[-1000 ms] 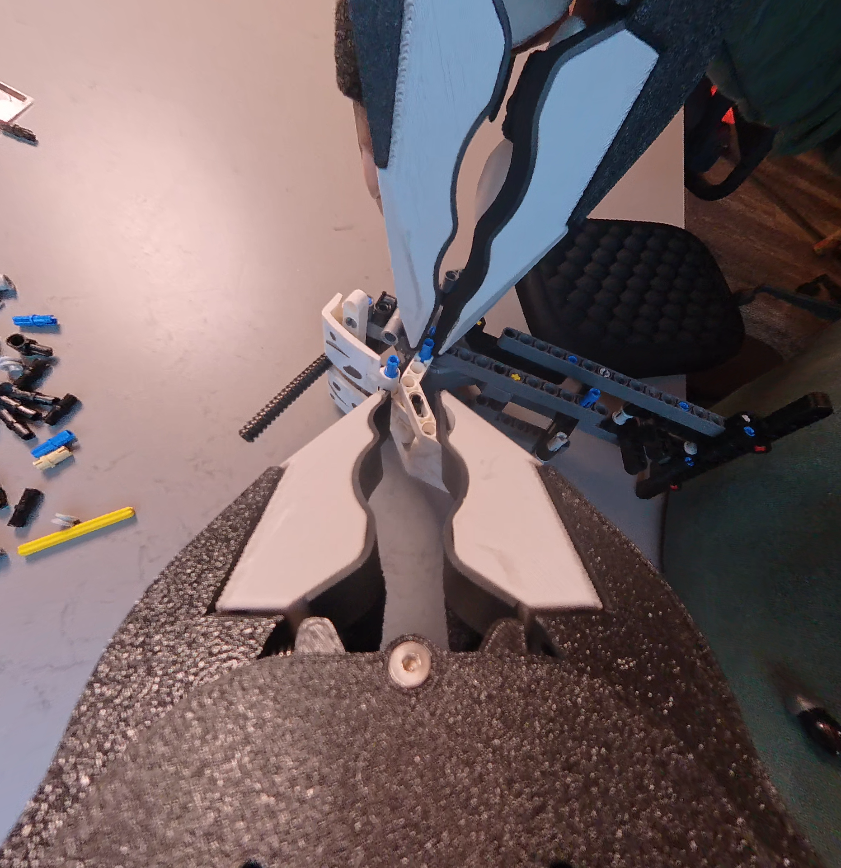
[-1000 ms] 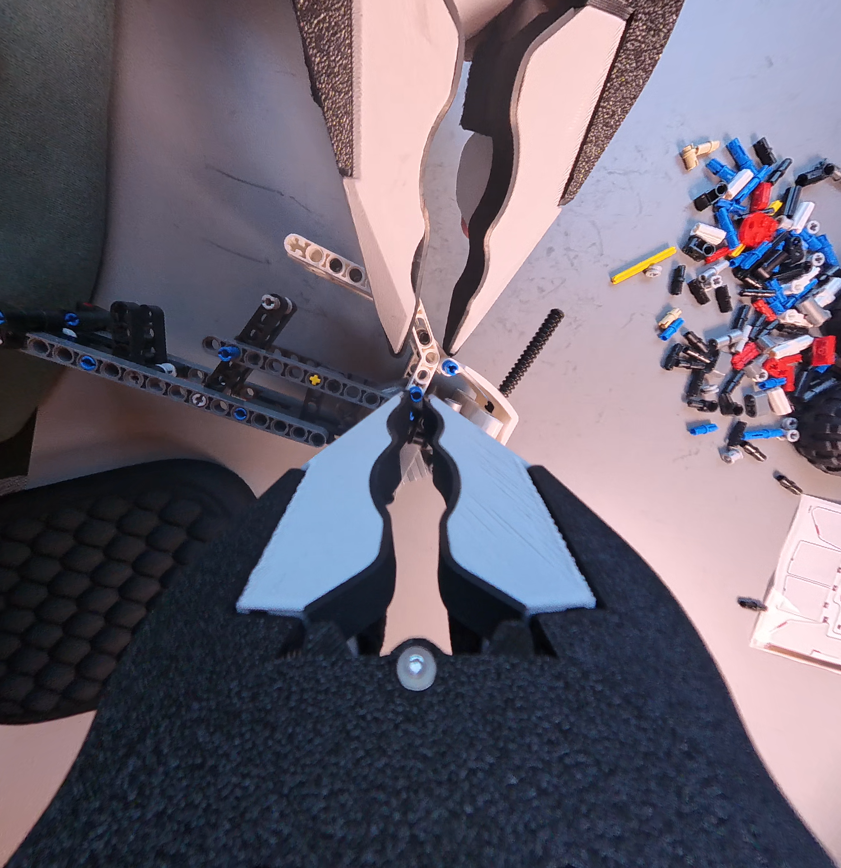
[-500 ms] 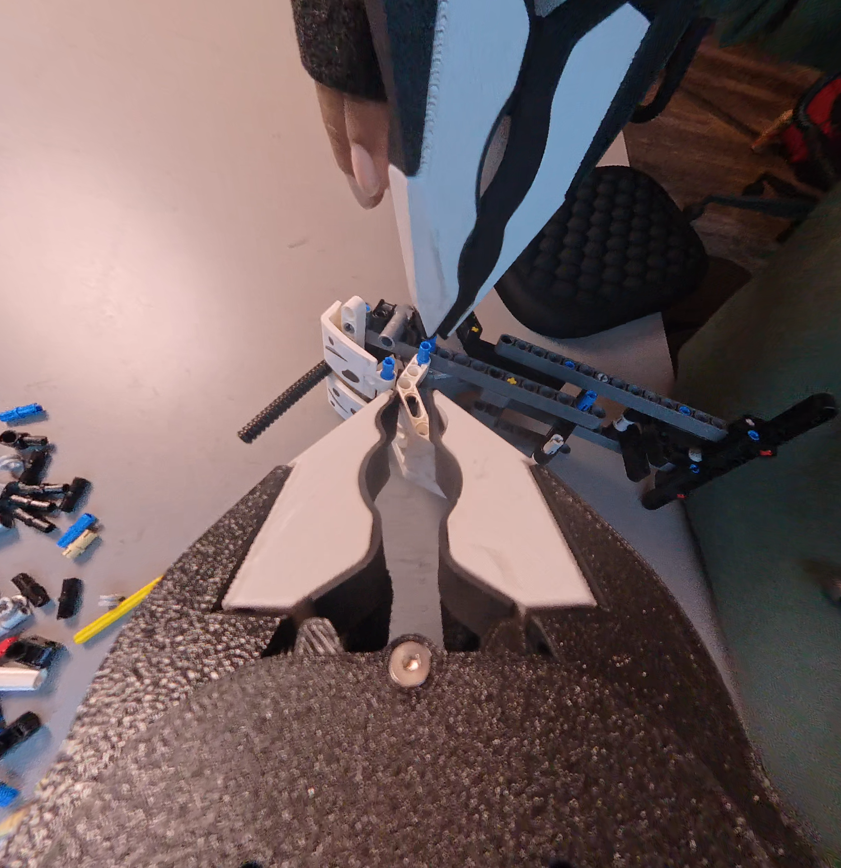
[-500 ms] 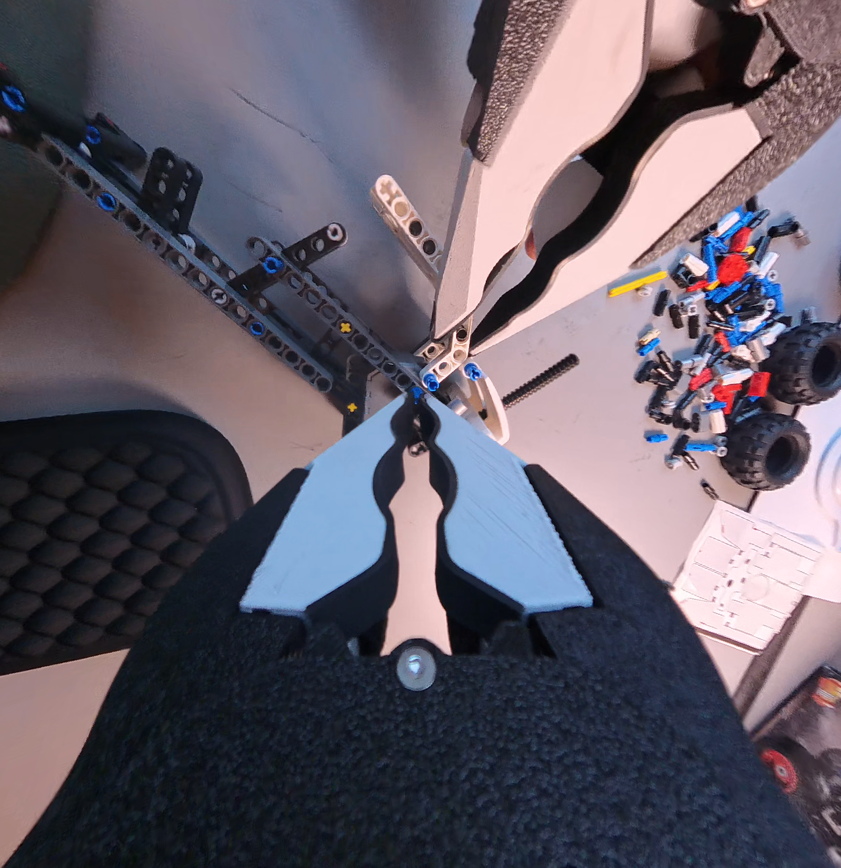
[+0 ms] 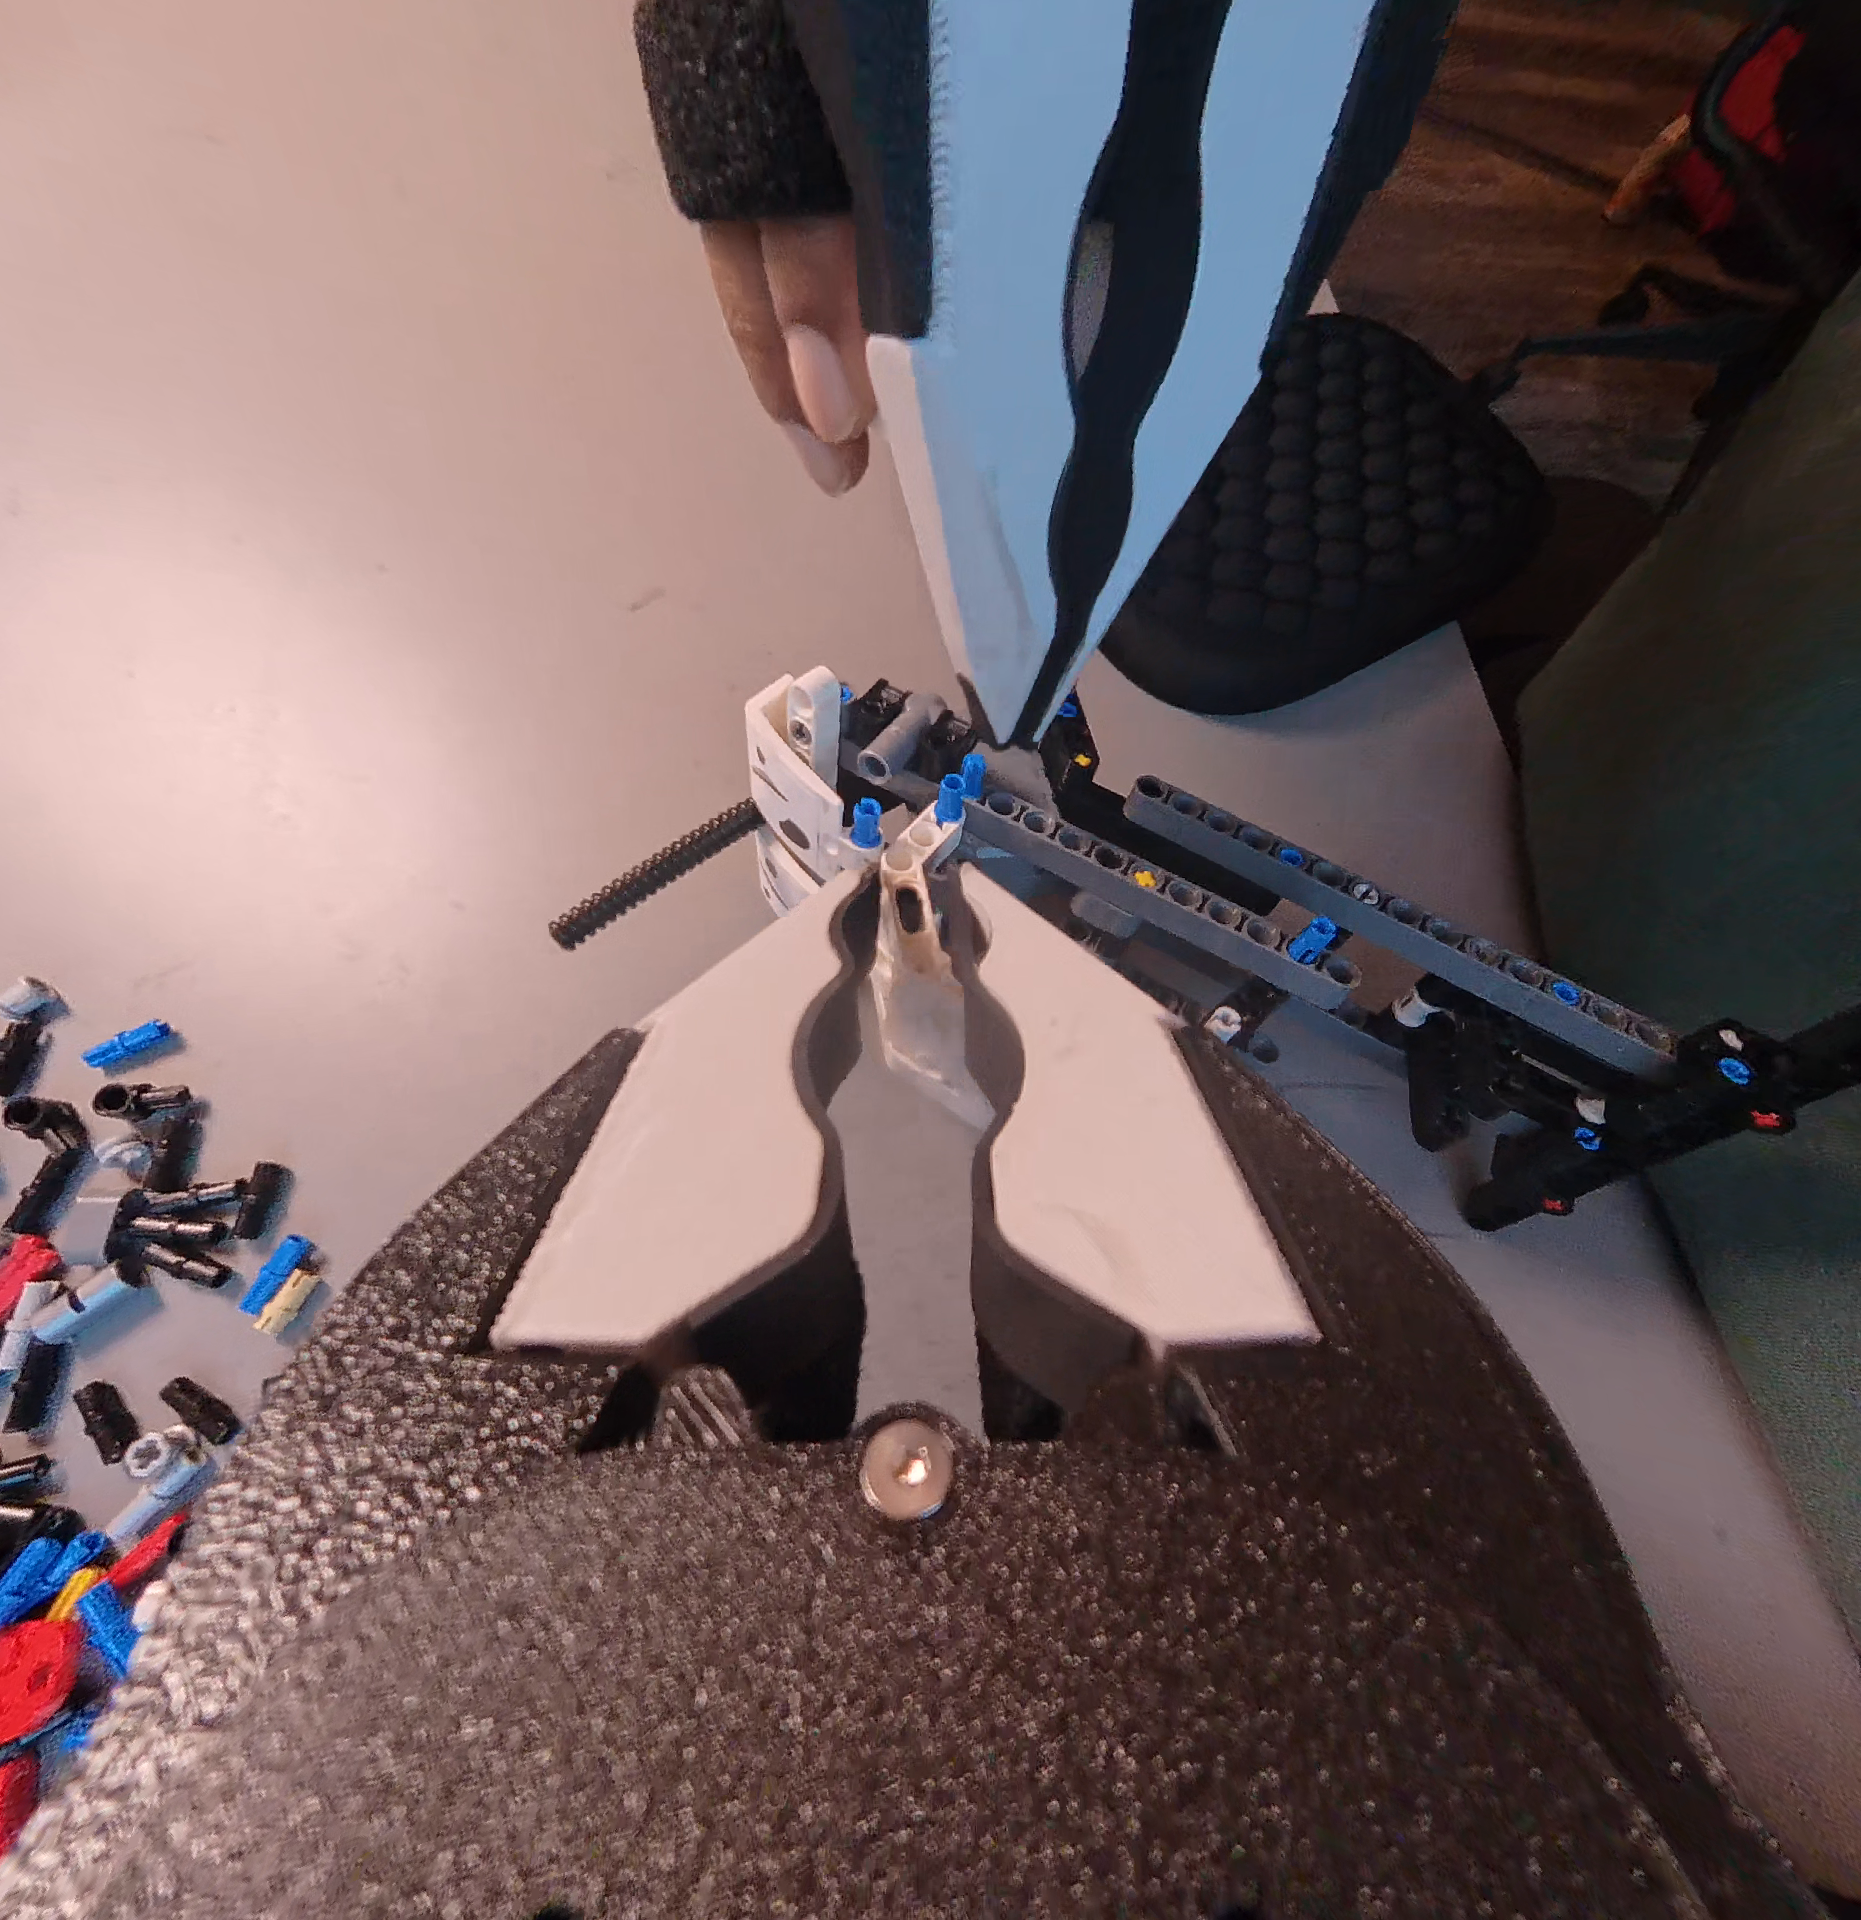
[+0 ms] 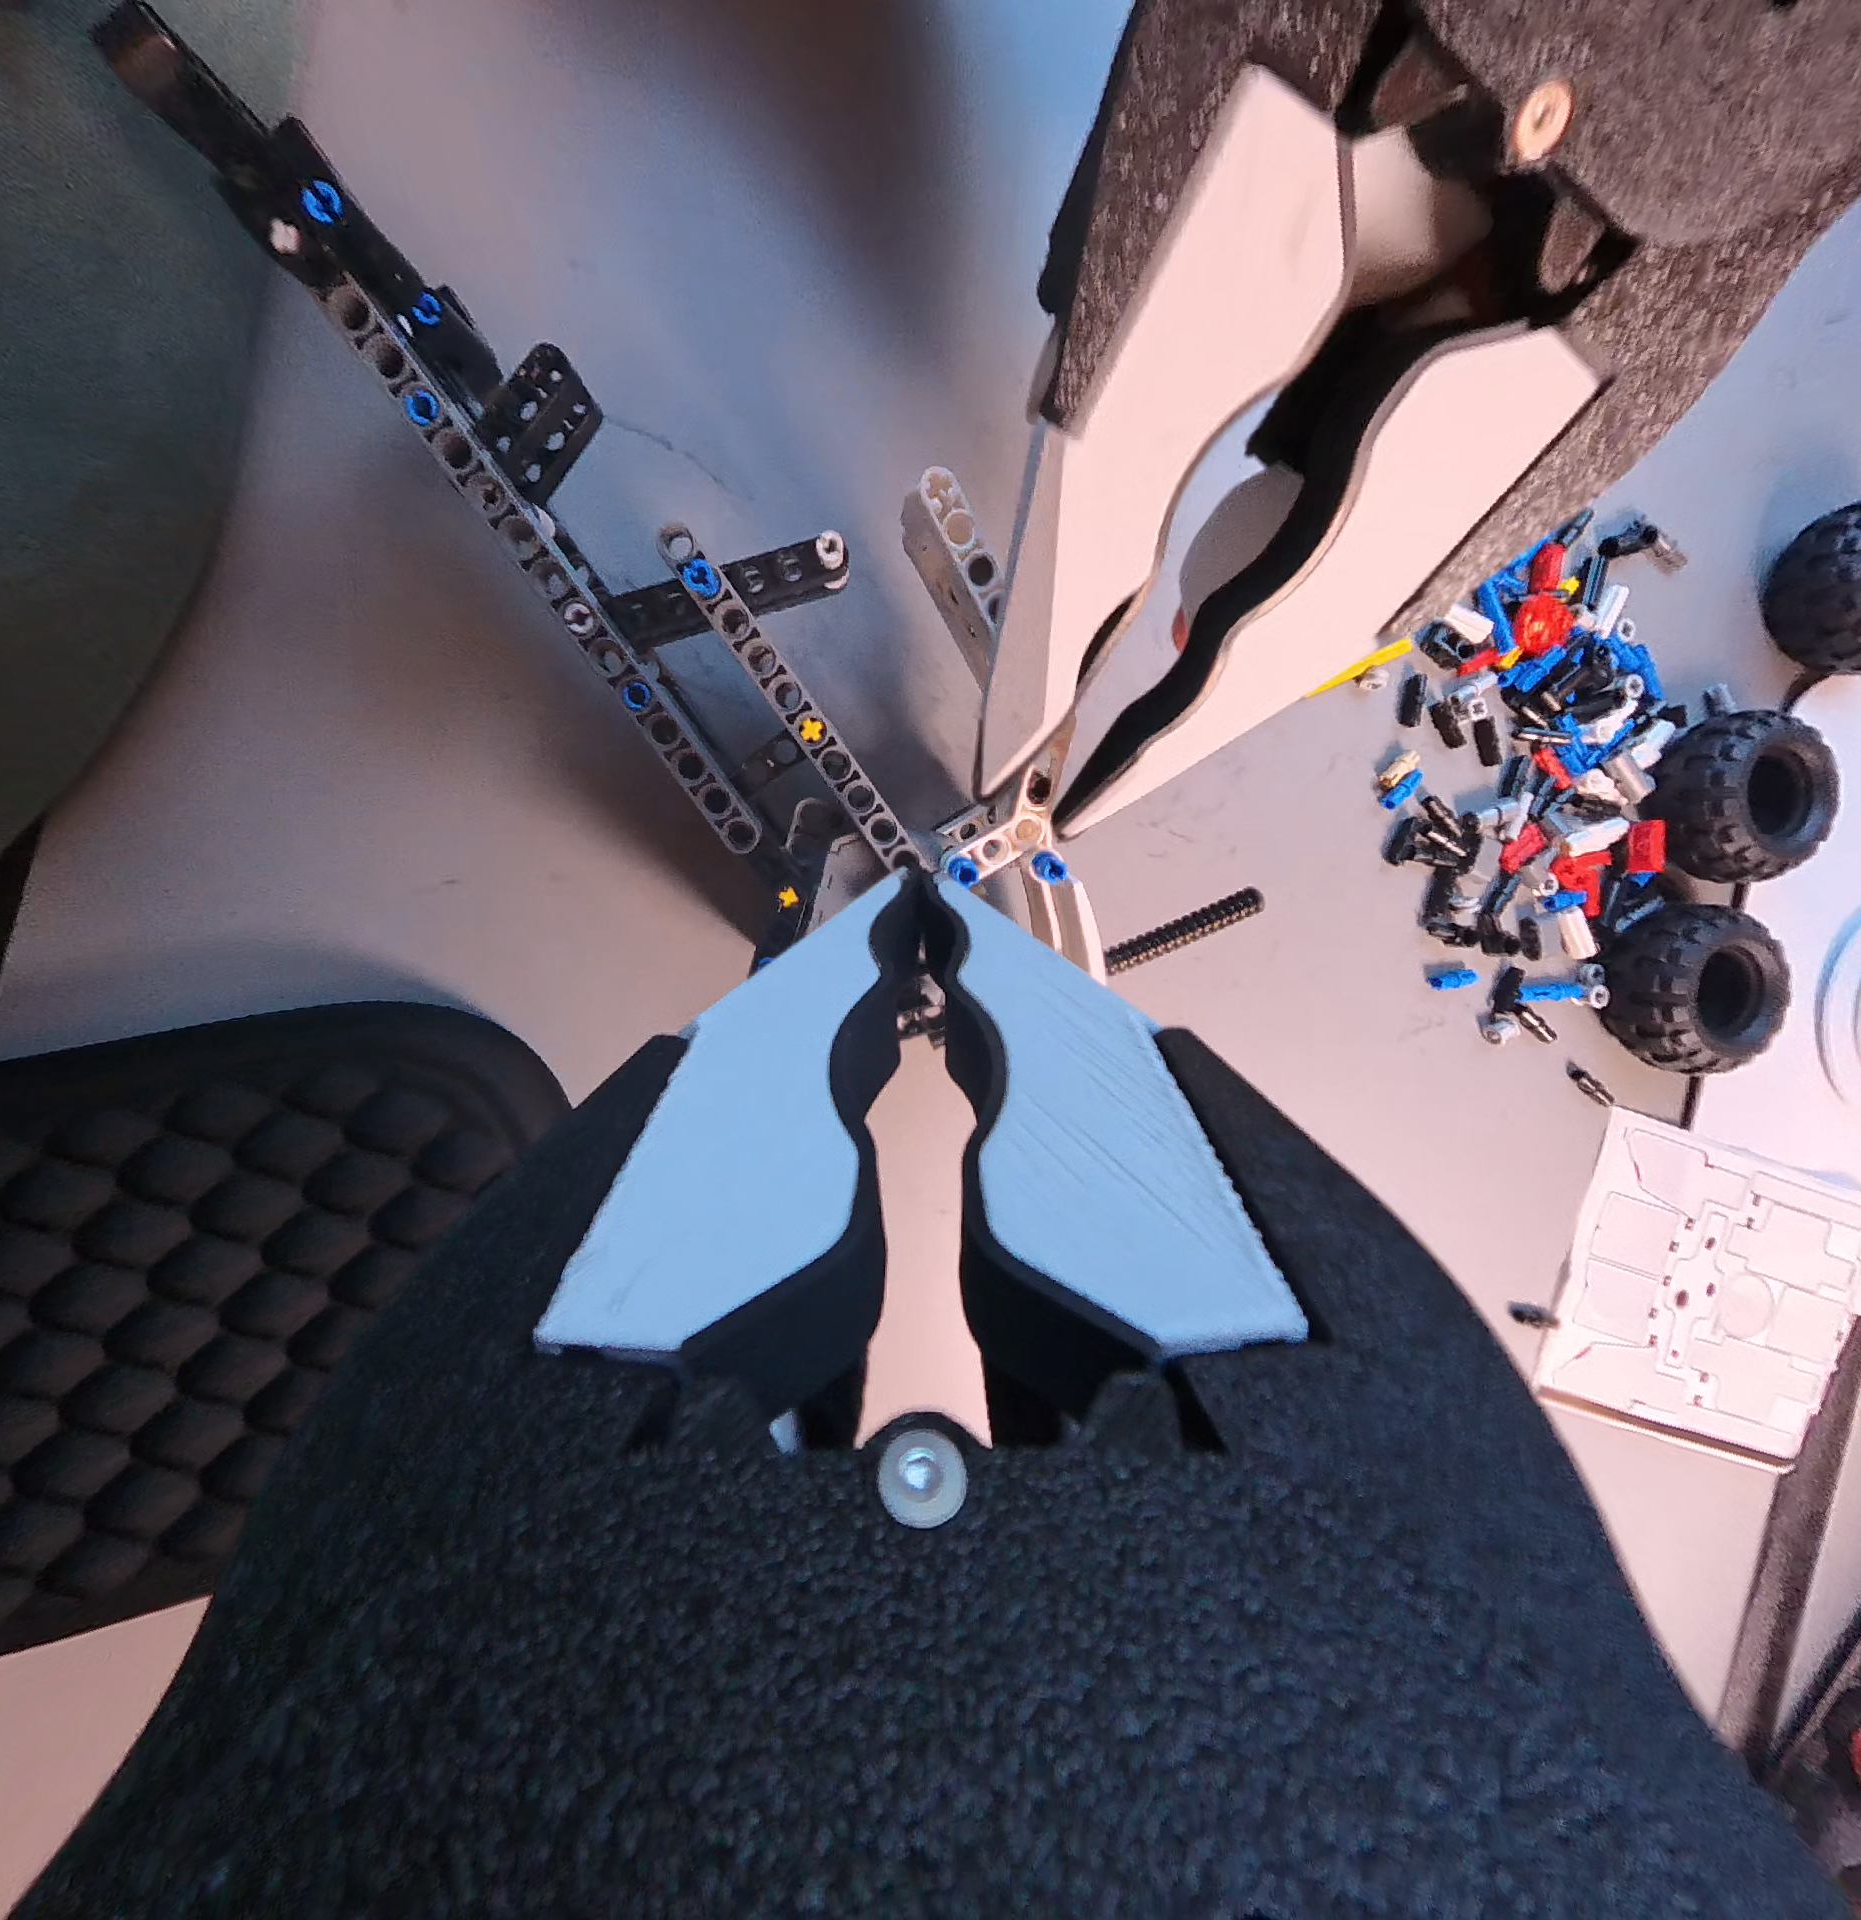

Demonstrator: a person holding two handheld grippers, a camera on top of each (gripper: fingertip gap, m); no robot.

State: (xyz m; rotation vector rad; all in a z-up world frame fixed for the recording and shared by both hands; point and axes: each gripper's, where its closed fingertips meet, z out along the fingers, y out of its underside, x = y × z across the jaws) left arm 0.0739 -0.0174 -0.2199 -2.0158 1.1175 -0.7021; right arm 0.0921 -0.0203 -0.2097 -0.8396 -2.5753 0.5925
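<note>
Both my wrist cameras look steeply down, close, at the frame [image 5: 1196, 894] [image 6: 687, 665] from opposite sides. Left view: loose parts [image 5: 95, 1226] lie left of it. Right view: same parts [image 6: 1549, 748] lie right. Shared: frame, parts, table [image 5: 334, 468] [image 6: 1269, 1039].

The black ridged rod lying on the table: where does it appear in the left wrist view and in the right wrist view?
Left wrist view: the black ridged rod lies left of centre, slanting up toward the white curved panel.
Right wrist view: the rod lies right of centre, just right of the right tool.
Shared landmark: the white curved panel, at the rod's inner end in both views.
</note>
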